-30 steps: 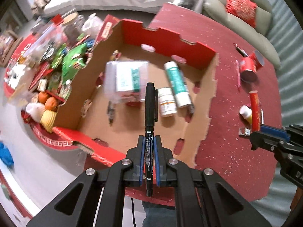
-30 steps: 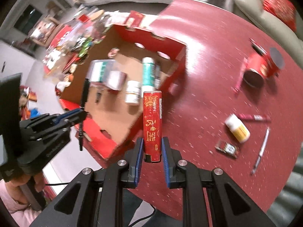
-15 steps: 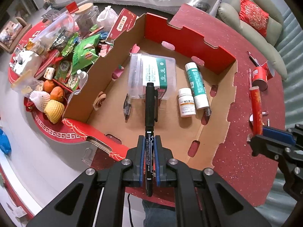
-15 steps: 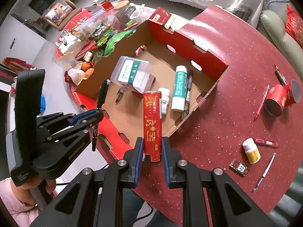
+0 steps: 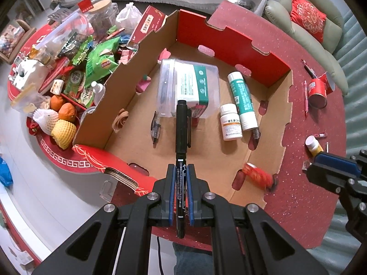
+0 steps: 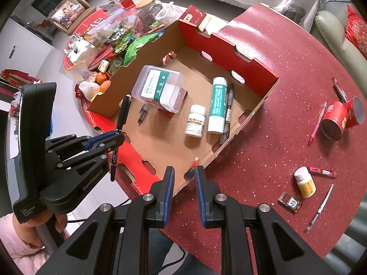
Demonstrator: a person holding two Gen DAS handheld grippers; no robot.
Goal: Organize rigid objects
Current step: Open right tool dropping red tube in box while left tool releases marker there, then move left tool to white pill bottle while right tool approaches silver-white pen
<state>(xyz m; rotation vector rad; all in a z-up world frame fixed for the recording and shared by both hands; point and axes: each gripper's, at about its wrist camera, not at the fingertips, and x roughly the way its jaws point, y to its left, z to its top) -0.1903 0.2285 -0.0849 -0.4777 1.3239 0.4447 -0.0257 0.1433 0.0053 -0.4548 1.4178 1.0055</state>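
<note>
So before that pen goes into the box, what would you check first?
1. Left gripper firmly shut on the black marker: ok.
2. Marker fully above the cardboard box, not its edge: cannot tell, the two views disagree.
3. Bare floor free in the box, left of the white bottle: ok.
4. Right gripper open and empty: ok.
5. Red tube at rest: not ok, it is a blur at the box's near wall.
</note>
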